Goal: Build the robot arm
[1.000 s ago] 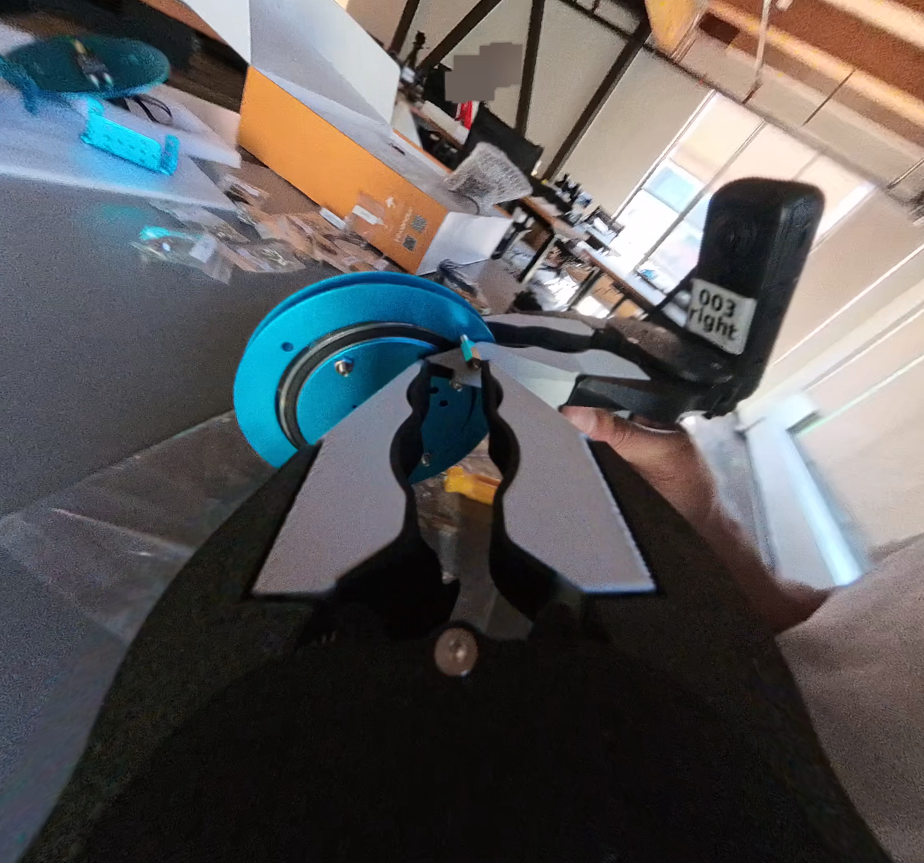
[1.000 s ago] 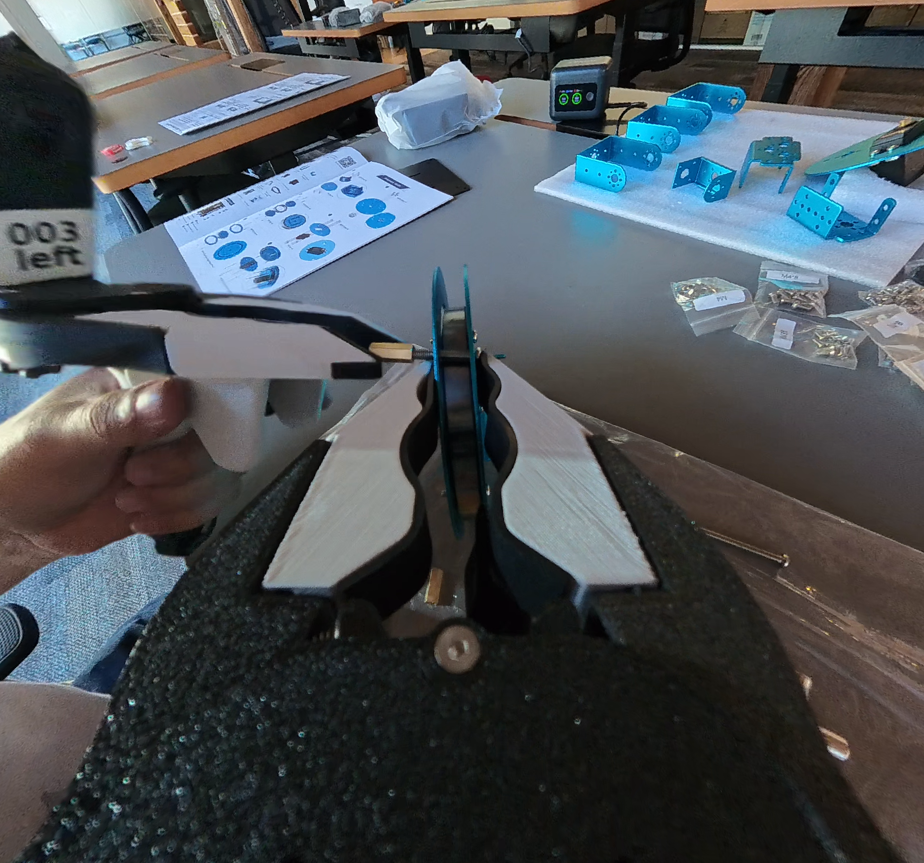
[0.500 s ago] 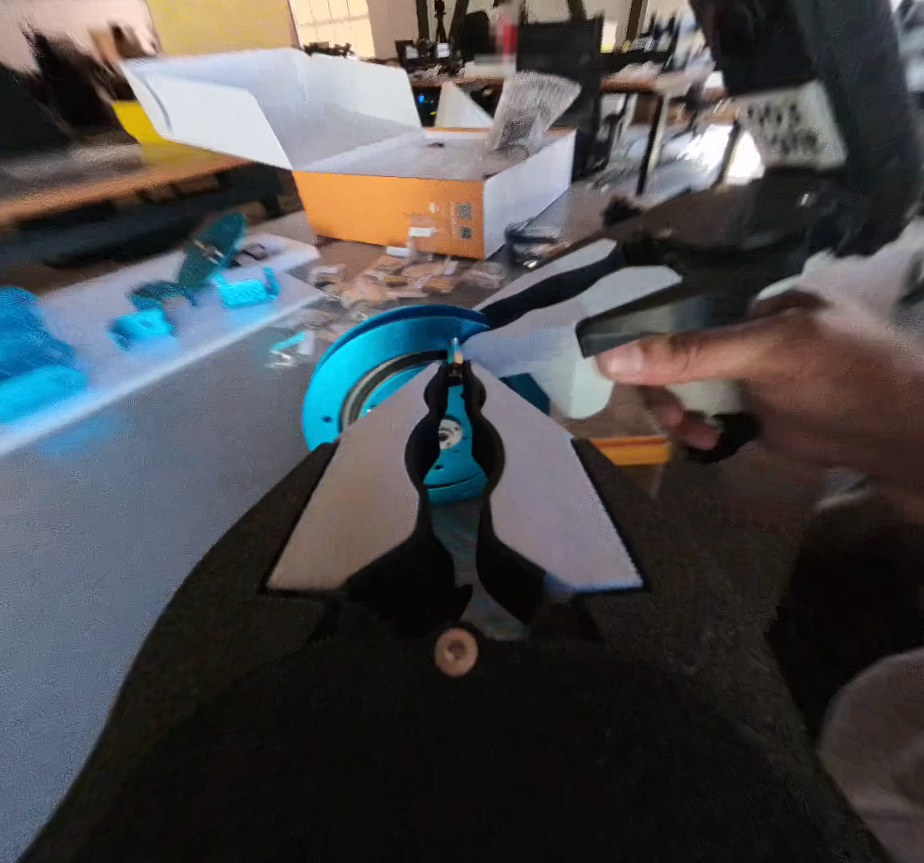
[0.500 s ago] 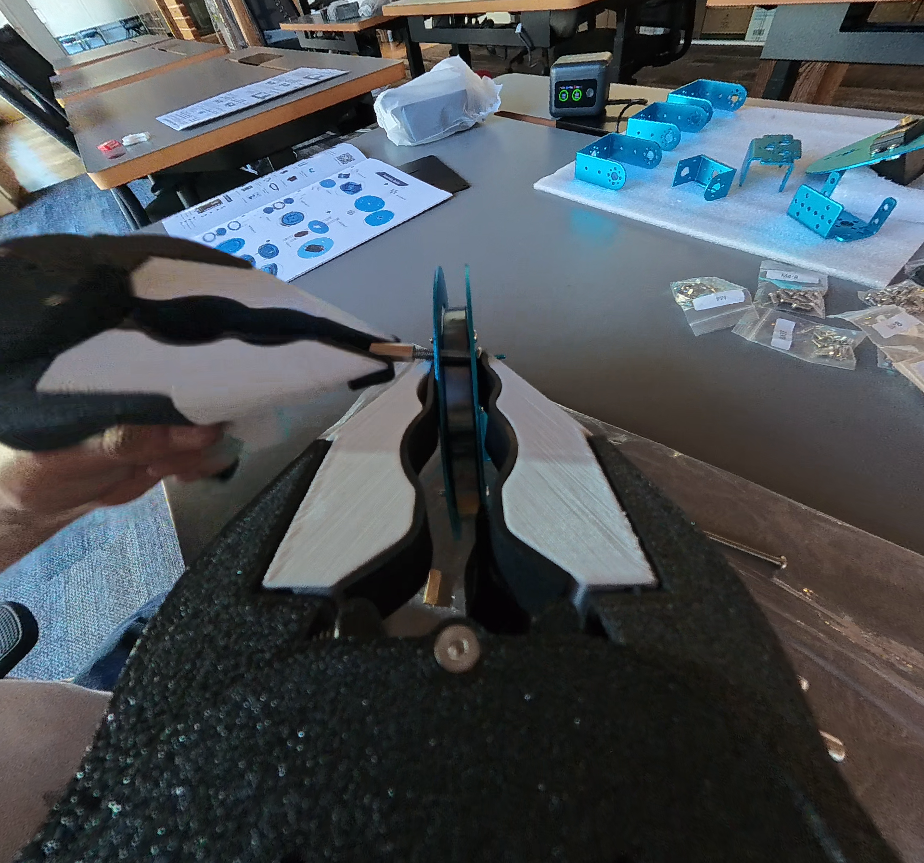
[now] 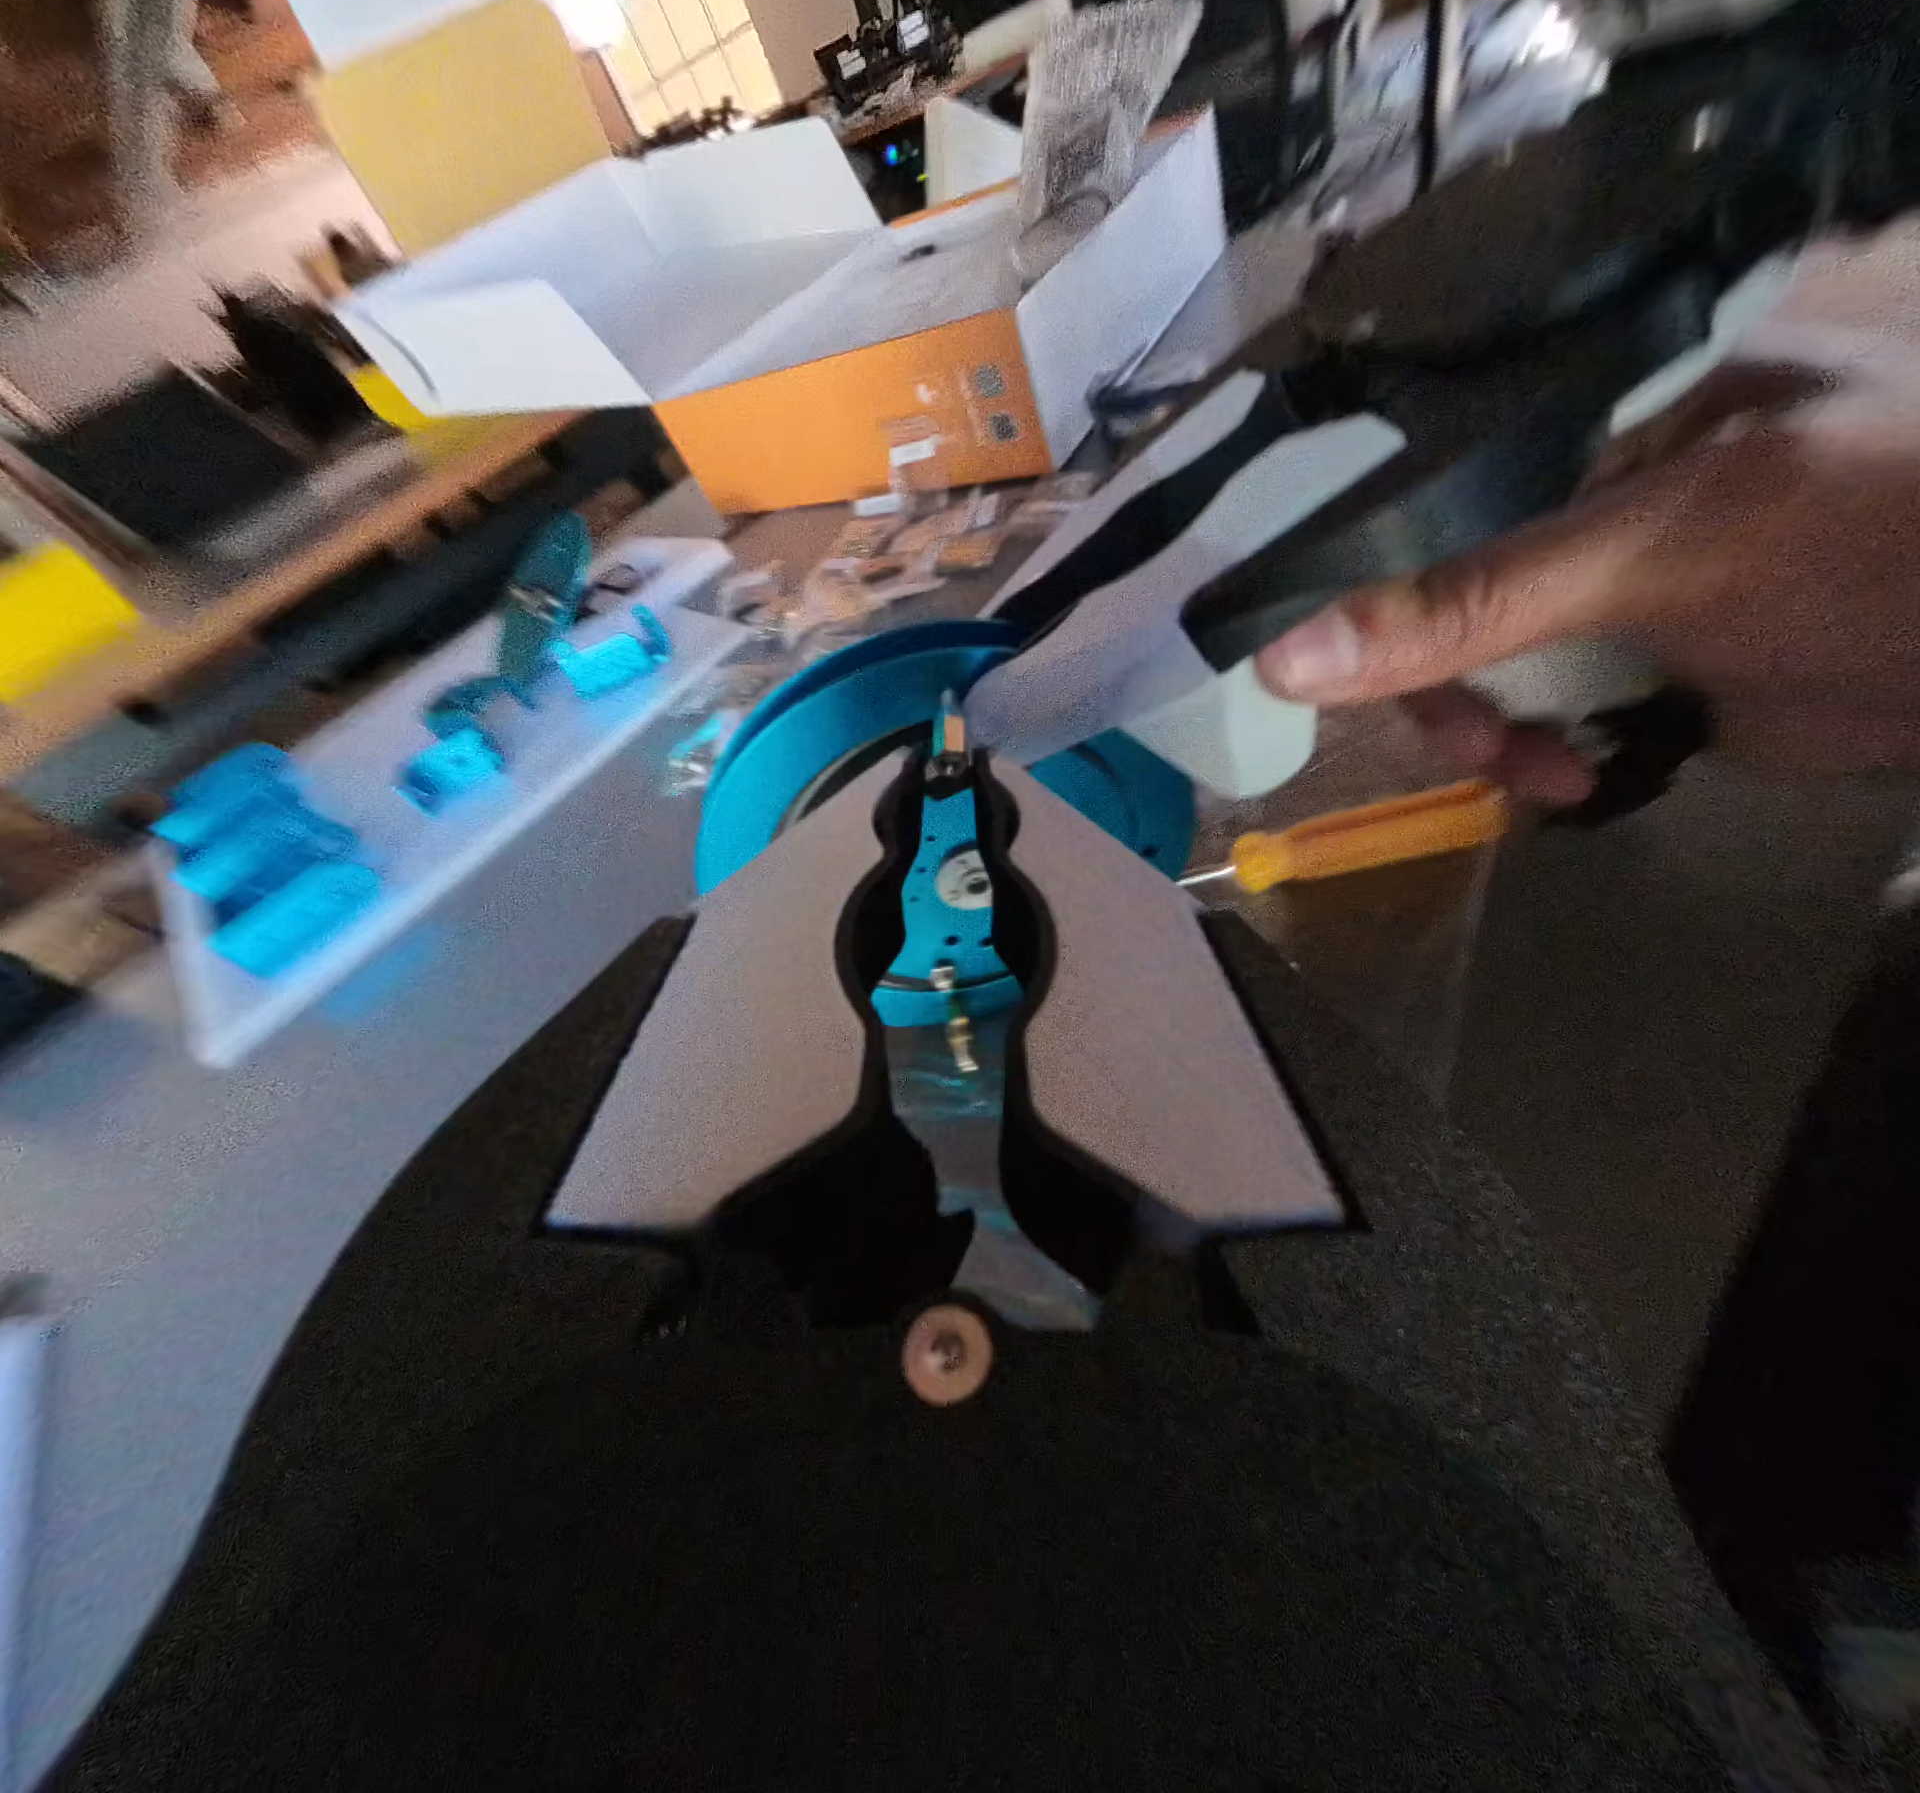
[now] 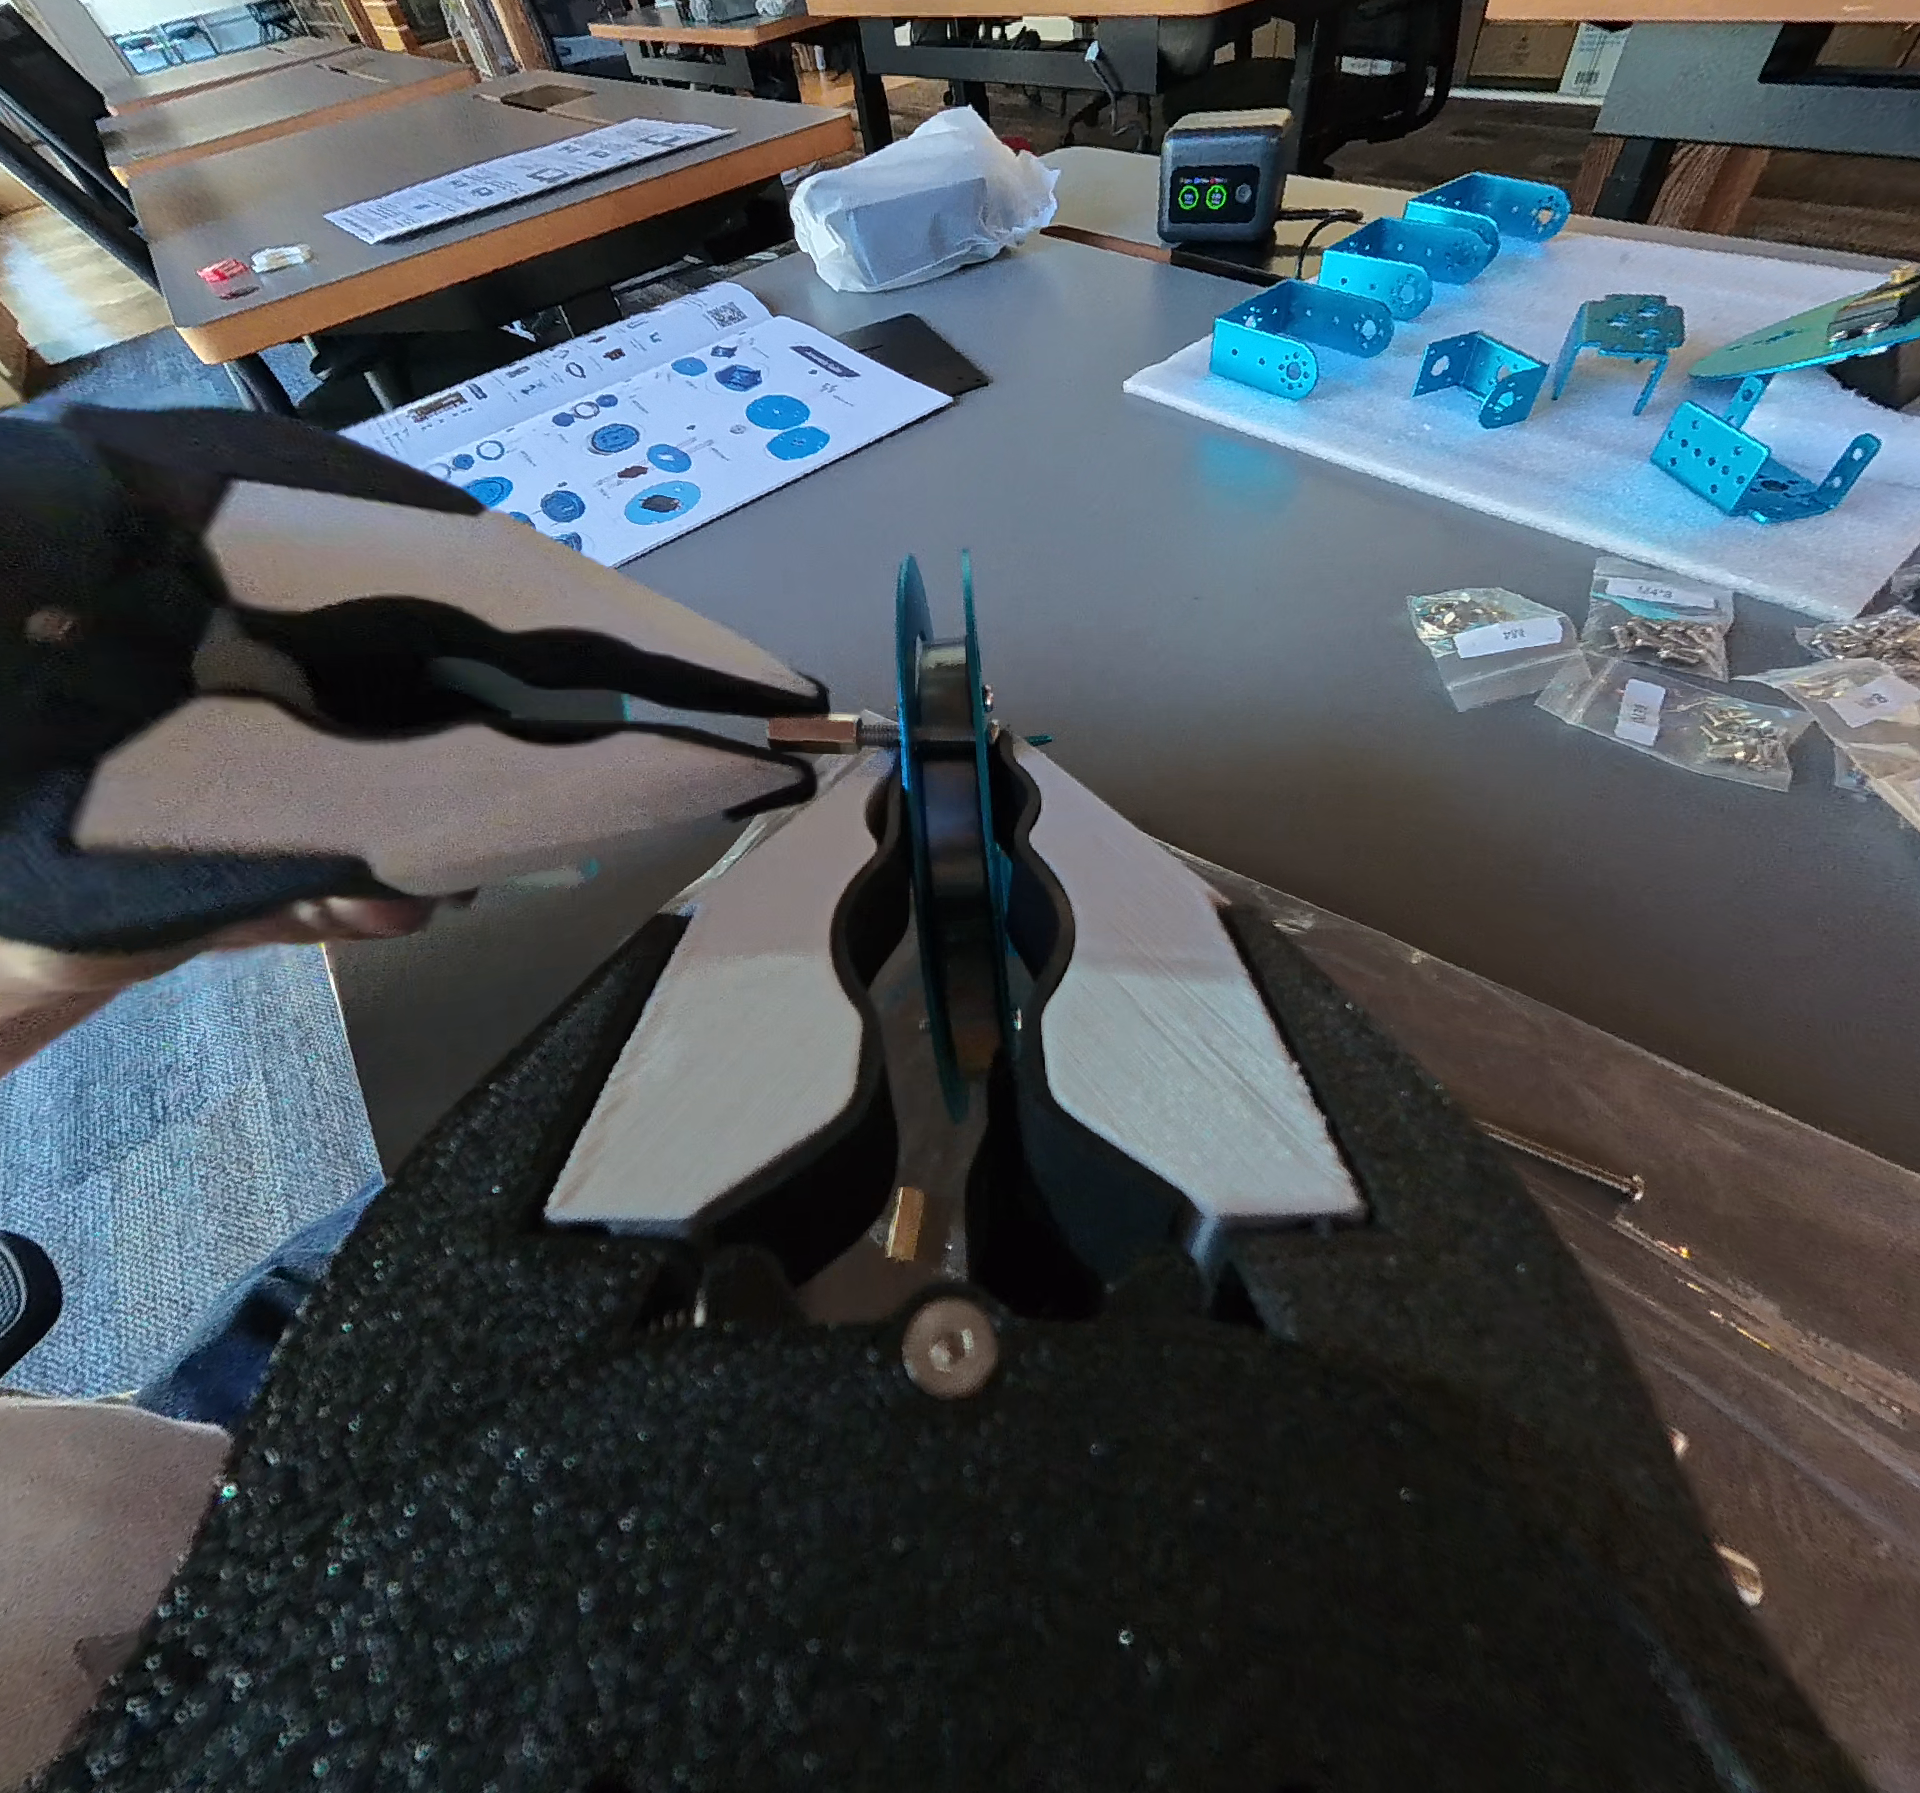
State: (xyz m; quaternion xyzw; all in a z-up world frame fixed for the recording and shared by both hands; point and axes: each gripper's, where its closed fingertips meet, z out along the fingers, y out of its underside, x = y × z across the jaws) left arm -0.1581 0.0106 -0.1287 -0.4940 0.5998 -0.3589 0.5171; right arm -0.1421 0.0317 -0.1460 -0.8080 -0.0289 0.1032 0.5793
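Blue metal disc assembly (image 6: 940, 808) clamped edgewise by right gripper (image 6: 951, 787); left gripper (image 6: 805, 735) pinches brass hex standoff (image 6: 816, 733).

Along the far right of your grey table (image 6: 1195, 538) a white foam sheet (image 6: 1558, 486) carries several blue metal brackets (image 6: 1299, 346). Small bags of screws (image 6: 1662, 725) lie near the table's right edge. An open instruction booklet (image 6: 665, 434) sits by the left edge, a wrapped white bundle (image 6: 925, 205) at the far edge. An orange-handled screwdriver (image 5: 1361, 834) lies on the table, and an open orange box (image 5: 852, 413) stands farther off.
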